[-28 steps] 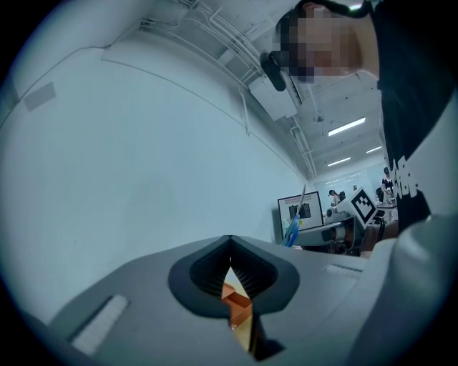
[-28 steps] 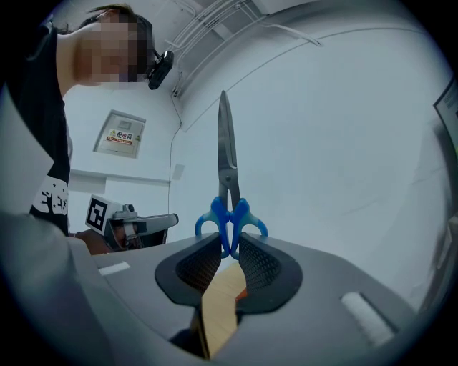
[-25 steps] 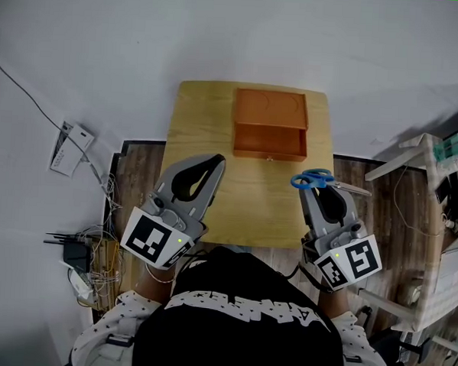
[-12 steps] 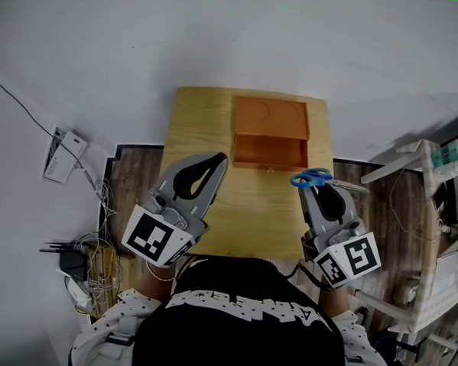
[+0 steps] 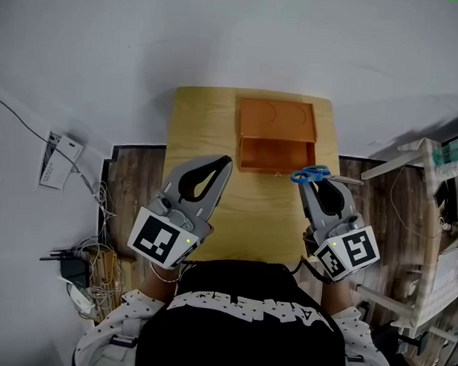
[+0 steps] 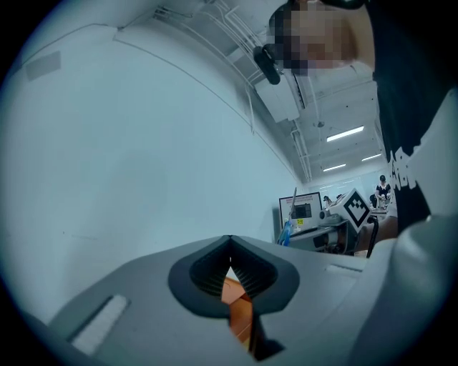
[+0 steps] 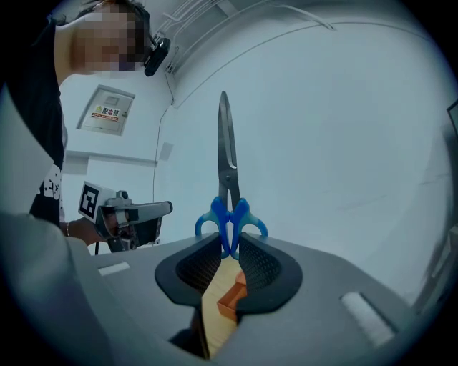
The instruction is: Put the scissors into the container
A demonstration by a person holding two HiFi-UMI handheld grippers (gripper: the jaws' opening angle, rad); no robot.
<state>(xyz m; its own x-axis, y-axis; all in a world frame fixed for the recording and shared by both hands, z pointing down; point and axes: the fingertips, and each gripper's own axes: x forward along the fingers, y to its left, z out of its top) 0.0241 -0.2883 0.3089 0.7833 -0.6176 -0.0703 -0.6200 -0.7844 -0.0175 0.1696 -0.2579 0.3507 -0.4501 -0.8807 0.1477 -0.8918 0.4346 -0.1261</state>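
The blue-handled scissors (image 5: 314,174) are held off the table by my right gripper (image 5: 313,183), shut on their handles, with the blades pointing right past the table edge. In the right gripper view the scissors (image 7: 227,214) stand blade-up above the gripper (image 7: 229,246). The orange container (image 5: 277,121) sits at the far end of the wooden table (image 5: 209,120), its drawer (image 5: 275,155) pulled open toward me. The scissors hang just right of the drawer's front corner. My left gripper (image 5: 224,166) is shut and holds nothing, hovering left of the drawer; its own view shows the container (image 6: 240,306) through the jaws.
The small table stands against a white wall, with wood floor on both sides. Cables and a power strip (image 5: 75,266) lie on the floor at left. A white rack (image 5: 424,189) stands at right. The person's dark shirt (image 5: 244,325) fills the bottom of the head view.
Both grippers have edged forward toward the container. The scissors now sit closer to the open drawer's right corner. The head view has shifted a little.
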